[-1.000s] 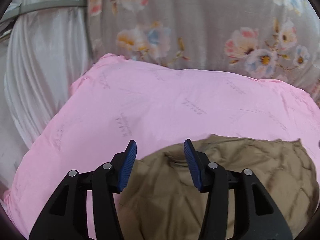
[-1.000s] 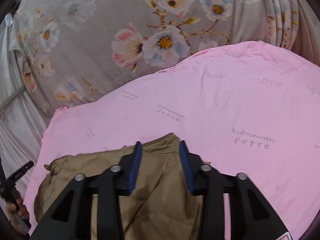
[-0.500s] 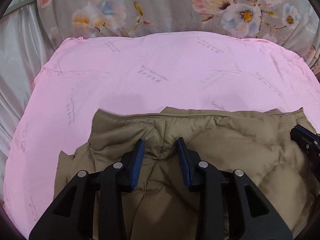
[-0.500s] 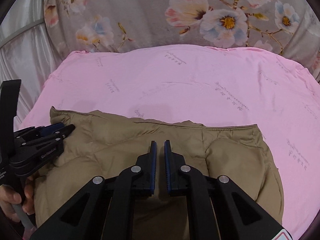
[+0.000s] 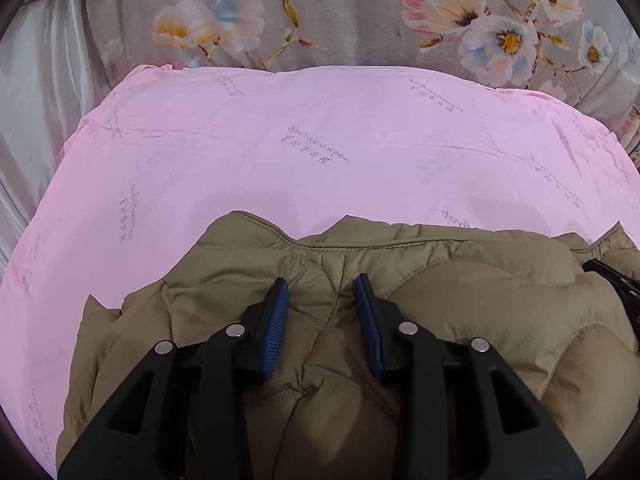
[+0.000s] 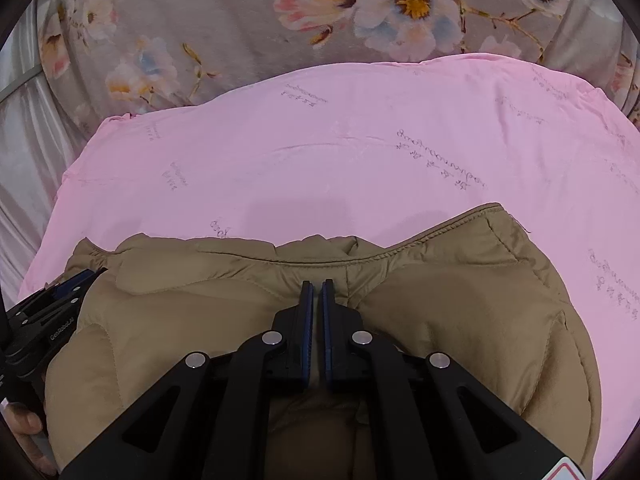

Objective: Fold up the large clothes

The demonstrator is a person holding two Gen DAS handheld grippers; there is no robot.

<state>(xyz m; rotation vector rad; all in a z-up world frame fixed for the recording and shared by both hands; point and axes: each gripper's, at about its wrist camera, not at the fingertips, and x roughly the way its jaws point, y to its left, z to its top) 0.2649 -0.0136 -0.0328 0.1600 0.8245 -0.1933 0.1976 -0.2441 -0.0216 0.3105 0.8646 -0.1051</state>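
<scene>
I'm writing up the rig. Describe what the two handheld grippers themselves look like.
Both the left gripper and the right gripper are matte black plastic with triangular cut-outs, silver round rivets at the joints, and ribbed dark-blue pads on the fingers. The right gripper's view shows white lettering on the left one's body and a red-and-white sticker on its own.

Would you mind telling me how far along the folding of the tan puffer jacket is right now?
Partly done. The tan jacket already lies bunched in layers on the pink sheet, so some folding looks made. In hand: the right gripper is nearly shut on a pinch of fabric, while the left gripper stands open over a seam. Left: squaring the lumpy, uneven edges into a flat bundle.
</scene>
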